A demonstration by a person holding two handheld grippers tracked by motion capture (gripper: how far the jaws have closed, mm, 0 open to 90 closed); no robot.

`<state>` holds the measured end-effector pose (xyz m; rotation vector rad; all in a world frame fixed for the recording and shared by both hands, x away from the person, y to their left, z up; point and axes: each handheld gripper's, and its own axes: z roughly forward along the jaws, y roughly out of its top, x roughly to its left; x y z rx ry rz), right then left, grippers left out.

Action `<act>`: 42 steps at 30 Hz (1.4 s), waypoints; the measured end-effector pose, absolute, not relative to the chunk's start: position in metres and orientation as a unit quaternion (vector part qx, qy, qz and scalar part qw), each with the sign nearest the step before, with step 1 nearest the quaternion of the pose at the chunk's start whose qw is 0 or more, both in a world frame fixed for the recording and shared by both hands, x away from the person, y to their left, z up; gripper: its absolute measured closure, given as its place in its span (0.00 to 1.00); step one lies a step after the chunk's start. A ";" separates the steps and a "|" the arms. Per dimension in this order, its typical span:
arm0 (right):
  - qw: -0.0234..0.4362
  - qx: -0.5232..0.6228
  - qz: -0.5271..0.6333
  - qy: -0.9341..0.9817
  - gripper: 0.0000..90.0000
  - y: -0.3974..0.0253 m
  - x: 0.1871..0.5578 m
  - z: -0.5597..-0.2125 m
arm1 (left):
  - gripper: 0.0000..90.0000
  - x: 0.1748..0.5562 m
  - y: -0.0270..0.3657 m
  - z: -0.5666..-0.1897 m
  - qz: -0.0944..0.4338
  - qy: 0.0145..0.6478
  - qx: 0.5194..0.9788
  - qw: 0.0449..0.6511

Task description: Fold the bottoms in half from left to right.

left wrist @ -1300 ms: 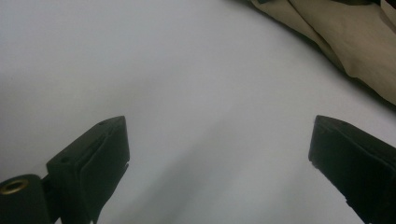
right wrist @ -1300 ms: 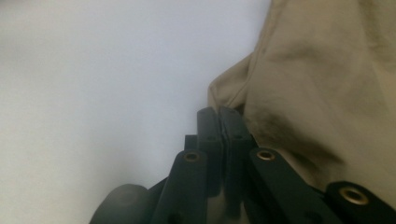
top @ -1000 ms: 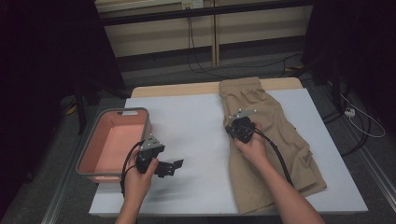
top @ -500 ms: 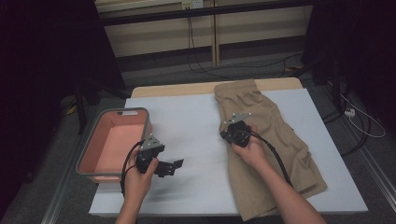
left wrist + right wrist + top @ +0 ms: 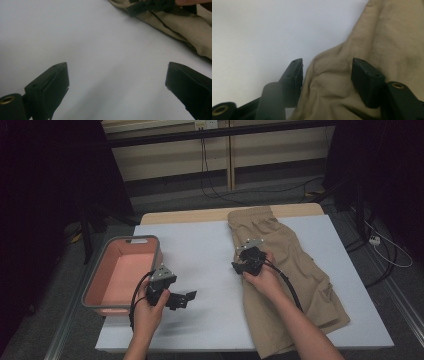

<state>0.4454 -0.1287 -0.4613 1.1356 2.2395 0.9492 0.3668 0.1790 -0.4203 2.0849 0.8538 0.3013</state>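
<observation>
Khaki shorts (image 5: 292,270) partly hidden beneath right tool (image 5: 240,265).

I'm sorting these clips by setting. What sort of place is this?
Probably a lab or workshop bench set up for recording, not a home: a plain white table on a metal frame, loose cables on the floor, dark surroundings, with only khaki shorts and a pink bin.
</observation>
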 end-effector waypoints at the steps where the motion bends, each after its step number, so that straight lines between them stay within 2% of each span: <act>1: 0.228 0.413 0.338 0.814 0.50 -0.129 0.447 -0.464 | 0.06 0.366 0.179 -0.421 0.118 0.344 0.831 0.421; 3: 0.217 0.426 0.351 0.805 0.55 -0.132 0.450 -0.467 | 0.06 0.367 0.179 -0.421 0.116 0.344 0.830 0.422; 8: 0.199 0.430 0.364 0.802 0.75 -0.135 0.452 -0.467 | 0.06 0.367 0.178 -0.422 0.115 0.343 0.832 0.420; 14: 0.200 0.426 0.367 0.803 0.93 -0.138 0.452 -0.467 | 0.06 0.367 0.178 -0.422 0.116 0.344 0.831 0.421; 21: 0.190 0.426 0.372 0.803 0.97 -0.136 0.452 -0.467 | 0.06 0.368 0.177 -0.423 0.113 0.347 0.830 0.421; 42: 0.177 0.381 0.387 0.821 0.97 -0.117 0.438 -0.466 | 0.05 0.369 0.175 -0.423 0.112 0.356 0.825 0.425</act>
